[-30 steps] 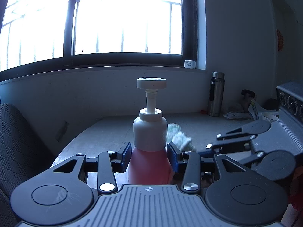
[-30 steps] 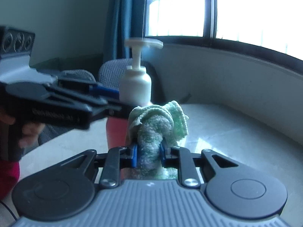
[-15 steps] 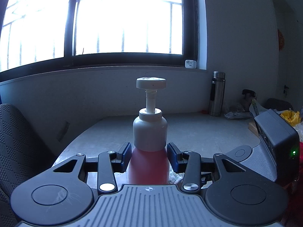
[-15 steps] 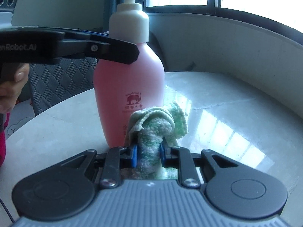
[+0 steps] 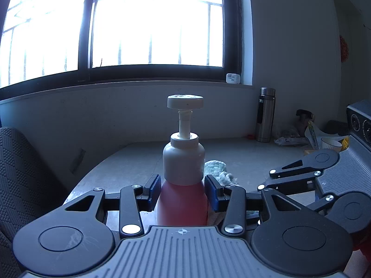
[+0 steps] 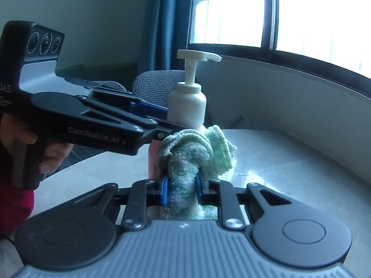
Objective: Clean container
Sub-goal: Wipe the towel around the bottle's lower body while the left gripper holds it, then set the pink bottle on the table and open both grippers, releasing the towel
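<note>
Now the upright pump bottle [image 5: 182, 199], clamped by the left gripper [image 5: 182, 193], stands just ahead-left of the right gripper [image 6: 181, 191] pinching the cloth [image 6: 197, 153].

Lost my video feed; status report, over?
Left gripper shut on pump bottle, upright on table. Right gripper shut on cloth, beside bottle. Nothing in the way.

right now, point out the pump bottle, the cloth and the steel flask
pump bottle [image 5: 183, 162], left wrist view, white shoulder
cloth [image 6: 187, 155], right wrist view, bunched middle fold
steel flask [image 5: 265, 115], left wrist view, mid body
</note>
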Demonstrator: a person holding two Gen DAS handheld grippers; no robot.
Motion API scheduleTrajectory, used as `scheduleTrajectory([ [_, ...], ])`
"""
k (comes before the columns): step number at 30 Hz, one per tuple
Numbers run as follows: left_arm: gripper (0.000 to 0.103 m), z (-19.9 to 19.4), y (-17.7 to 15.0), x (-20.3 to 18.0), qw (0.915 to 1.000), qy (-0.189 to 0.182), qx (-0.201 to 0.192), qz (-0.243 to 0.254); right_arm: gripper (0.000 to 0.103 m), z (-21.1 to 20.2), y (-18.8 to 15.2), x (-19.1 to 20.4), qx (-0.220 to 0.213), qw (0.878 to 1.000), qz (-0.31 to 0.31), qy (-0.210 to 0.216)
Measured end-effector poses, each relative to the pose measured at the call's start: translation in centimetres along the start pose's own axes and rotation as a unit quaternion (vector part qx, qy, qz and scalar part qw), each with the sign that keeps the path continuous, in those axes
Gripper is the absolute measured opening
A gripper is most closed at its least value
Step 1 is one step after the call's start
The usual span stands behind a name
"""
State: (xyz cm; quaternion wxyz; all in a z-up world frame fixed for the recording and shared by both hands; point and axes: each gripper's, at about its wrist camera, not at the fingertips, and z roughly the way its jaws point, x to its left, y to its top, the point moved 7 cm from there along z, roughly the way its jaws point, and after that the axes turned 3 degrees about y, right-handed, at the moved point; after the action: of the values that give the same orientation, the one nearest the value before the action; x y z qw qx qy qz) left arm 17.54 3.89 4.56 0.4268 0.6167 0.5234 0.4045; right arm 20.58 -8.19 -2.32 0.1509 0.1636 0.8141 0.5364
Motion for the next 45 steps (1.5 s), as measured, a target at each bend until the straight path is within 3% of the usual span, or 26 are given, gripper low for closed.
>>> scheduleTrajectory([
  [11,0.045,0.1,0.1,0.2,1.0,0.005,0.0,-0.001,0.022,2.8,-2.5,-0.1,0.063,0.998,0.011,0.001],
  [18,0.045,0.1,0.1,0.4,1.0,0.003,0.0,-0.004,0.022,3.0,-4.0,-0.4,0.098,0.995,0.028,-0.021],
  [22,0.045,0.0,0.1,0.4,1.0,0.002,0.001,-0.007,0.022,0.9,-4.8,-0.8,0.118,0.99,0.052,-0.059],
  [27,0.046,-0.4,0.3,0.3,0.9999,0.011,-0.001,-0.009,0.022,-3.3,-6.0,-1.5,0.135,0.976,0.098,-0.138],
  [29,0.066,-1.1,0.8,0.4,0.9996,0.023,-0.014,-0.007,0.022,-4.9,-6.5,-2.0,0.139,0.967,0.123,-0.172],
  [33,0.08,-2.8,1.7,0.4,0.9987,0.027,-0.041,-0.012,0.022,-6.1,-7.6,-2.1,0.149,0.946,0.189,-0.216],
  [36,0.086,-3.4,1.6,0.4,0.9985,0.033,-0.042,-0.015,0.022,-6.1,-8.4,-1.2,0.135,0.939,0.209,-0.236],
  [39,0.088,-4.2,1.1,0.7,0.9981,0.042,-0.038,-0.026,0.036,-5.3,-8.3,-0.2,0.093,0.937,0.221,-0.252],
  [40,0.09,-4.5,0.9,0.7,0.9979,0.042,-0.037,-0.031,0.05,-4.6,-8.2,-0.2,0.078,0.938,0.223,-0.253],
  [41,0.094,-4.8,0.5,0.7,0.9979,0.044,-0.034,-0.034,0.056,-4.2,-8.2,-0.6,0.069,0.938,0.221,-0.258],
  [43,0.101,-5.5,-0.4,0.6,0.9976,0.047,-0.029,-0.041,0.064,-3.6,-8.3,-1.3,0.051,0.937,0.215,-0.27],
  [45,0.102,-5.9,-1.6,0.5,0.9977,0.045,-0.021,-0.046,0.073,-4.3,-8.0,-1.0,0.035,0.938,0.198,-0.283],
])
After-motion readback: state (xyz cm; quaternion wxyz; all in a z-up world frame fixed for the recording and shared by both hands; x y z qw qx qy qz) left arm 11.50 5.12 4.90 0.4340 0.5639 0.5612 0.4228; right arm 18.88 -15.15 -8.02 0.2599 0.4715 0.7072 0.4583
